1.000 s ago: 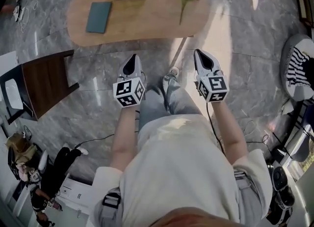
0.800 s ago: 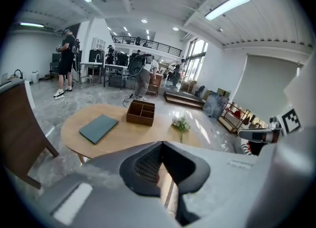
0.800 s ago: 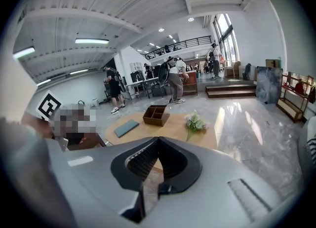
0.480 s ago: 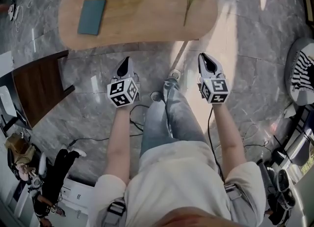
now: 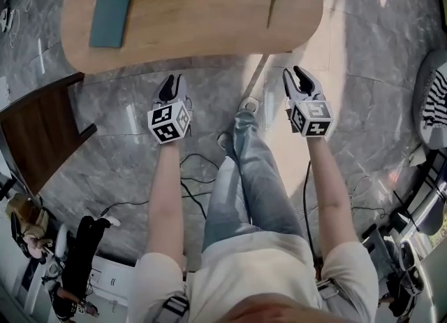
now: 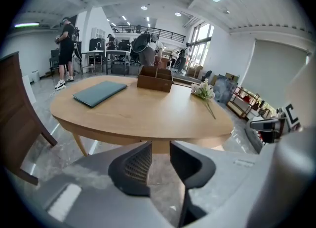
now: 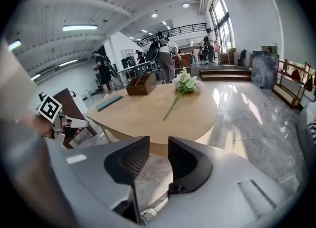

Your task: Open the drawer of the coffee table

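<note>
A grey marble floor (image 5: 377,126) is seen across the head view, and an oval wooden bench (image 5: 202,21) is stood on it at the top of that view. Below the bench a person's legs in jeans (image 5: 251,175) are shown, with both forearms stretched toward the bench's near edge. A dark wooden chair (image 5: 35,133) is set at the left, just beside the bench end. On the bench top a teal notebook (image 5: 110,15) is laid flat toward the left, a dark wooden box (image 6: 154,80) is placed at the far side, and a stem of pale flowers (image 7: 183,83) is laid toward the right. The left tool (image 5: 171,80) and the right tool (image 5: 294,73) are held above the floor, just short of the bench edge and well apart from each other. The jaws of both have just been opening; a narrow gap is left on each, and nothing is held between them. Through the left tool's gap a pale panel (image 6: 161,145) under the bench's near edge is seen; whether it is the drawer front cannot be told.
</note>
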Demonstrator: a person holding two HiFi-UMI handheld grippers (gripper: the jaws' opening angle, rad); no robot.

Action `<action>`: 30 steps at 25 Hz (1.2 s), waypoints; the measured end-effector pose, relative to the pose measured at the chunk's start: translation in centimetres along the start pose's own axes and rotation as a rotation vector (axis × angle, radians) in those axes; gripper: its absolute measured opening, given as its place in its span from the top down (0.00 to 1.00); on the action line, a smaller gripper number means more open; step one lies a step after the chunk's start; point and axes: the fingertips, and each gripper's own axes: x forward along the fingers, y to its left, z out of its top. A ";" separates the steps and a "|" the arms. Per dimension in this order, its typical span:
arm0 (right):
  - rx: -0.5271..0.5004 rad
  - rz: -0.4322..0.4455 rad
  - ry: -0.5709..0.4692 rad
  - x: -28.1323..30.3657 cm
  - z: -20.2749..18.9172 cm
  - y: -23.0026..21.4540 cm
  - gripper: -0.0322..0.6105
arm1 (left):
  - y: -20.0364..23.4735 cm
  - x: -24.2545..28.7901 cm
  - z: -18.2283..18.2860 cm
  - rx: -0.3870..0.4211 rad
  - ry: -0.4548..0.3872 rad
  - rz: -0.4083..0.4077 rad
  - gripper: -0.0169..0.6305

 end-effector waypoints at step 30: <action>-0.099 -0.023 0.156 12.6 -8.8 -6.9 0.42 | 2.1 13.3 -3.1 0.160 0.025 -0.060 0.37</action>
